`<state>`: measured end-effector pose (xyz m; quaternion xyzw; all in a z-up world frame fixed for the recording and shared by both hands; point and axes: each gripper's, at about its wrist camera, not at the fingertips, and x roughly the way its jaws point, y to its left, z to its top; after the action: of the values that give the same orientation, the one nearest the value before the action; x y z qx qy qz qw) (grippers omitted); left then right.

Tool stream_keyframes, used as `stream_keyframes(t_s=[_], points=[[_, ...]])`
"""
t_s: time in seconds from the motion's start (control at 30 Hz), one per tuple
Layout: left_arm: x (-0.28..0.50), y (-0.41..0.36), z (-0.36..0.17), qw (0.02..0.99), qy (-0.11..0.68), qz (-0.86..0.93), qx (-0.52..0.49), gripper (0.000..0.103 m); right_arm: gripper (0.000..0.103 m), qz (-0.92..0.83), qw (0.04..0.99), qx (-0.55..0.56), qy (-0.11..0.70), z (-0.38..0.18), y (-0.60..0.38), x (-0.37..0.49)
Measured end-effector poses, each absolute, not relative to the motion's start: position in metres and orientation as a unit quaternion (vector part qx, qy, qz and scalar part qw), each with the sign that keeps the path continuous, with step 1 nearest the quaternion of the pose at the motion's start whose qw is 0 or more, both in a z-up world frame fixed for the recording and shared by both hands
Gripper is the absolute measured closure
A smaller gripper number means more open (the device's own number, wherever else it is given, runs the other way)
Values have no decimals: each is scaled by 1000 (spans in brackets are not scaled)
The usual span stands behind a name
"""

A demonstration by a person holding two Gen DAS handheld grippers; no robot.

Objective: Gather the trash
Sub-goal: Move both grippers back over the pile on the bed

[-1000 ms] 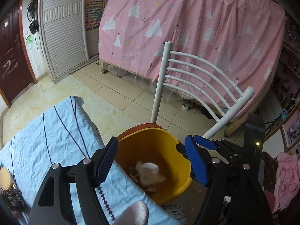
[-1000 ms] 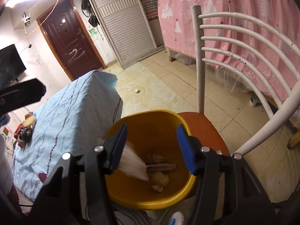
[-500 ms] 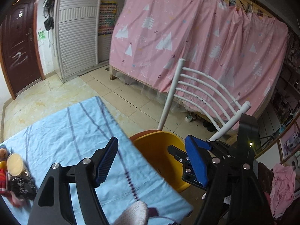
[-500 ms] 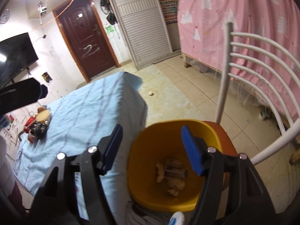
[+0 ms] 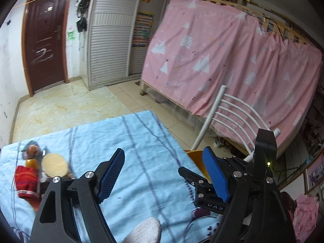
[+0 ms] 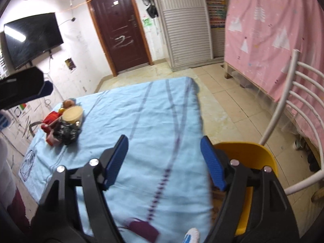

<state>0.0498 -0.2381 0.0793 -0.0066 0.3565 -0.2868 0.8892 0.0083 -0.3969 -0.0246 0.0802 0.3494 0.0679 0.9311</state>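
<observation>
The yellow bin (image 6: pixel 255 158) stands on a chair seat at the right end of the table; only a sliver of the bin (image 5: pixel 195 156) shows in the left wrist view. My left gripper (image 5: pixel 164 174) is open and empty above the light blue tablecloth (image 5: pixel 141 141). My right gripper (image 6: pixel 165 164) is open and empty, over the cloth's right edge (image 6: pixel 141 111) beside the bin. A cluster of items lies at the table's far left: a round cream lid (image 6: pixel 72 113), a dark crinkled bag (image 6: pixel 66 130) and a red cloth item (image 5: pixel 26 179).
A white metal chair (image 6: pixel 293 109) holds the bin. A pink curtain (image 5: pixel 232 64) hangs behind it. A brown door (image 6: pixel 119 26), a slatted cabinet (image 6: pixel 186 20) and a wall television (image 6: pixel 32 38) line the far walls. Tiled floor (image 5: pixel 66 105) lies beyond the table.
Both grippers have swung left, away from above the bin and over the tablecloth. The bin's trash has left view and the cluster at the table's left end has come into sight.
</observation>
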Motion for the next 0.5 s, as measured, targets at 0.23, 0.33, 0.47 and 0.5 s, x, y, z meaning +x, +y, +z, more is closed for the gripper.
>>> stream_keyframes(t_s=[0.23,0.33,0.47,0.5], points=[[57,-183,82,903,347,-252,-21,32,26,102,928,49,356,-19,-347,24],[62,-156,81,908,347,-232,-26,32,26,114,925,39,360,-19,-328,31],[68,-120,79,915,346,-203,-33,32,24,133,921,26,365,-19,-303,38],[70,-110,79,917,346,-195,-36,32,24,136,920,23,367,-20,-298,40]])
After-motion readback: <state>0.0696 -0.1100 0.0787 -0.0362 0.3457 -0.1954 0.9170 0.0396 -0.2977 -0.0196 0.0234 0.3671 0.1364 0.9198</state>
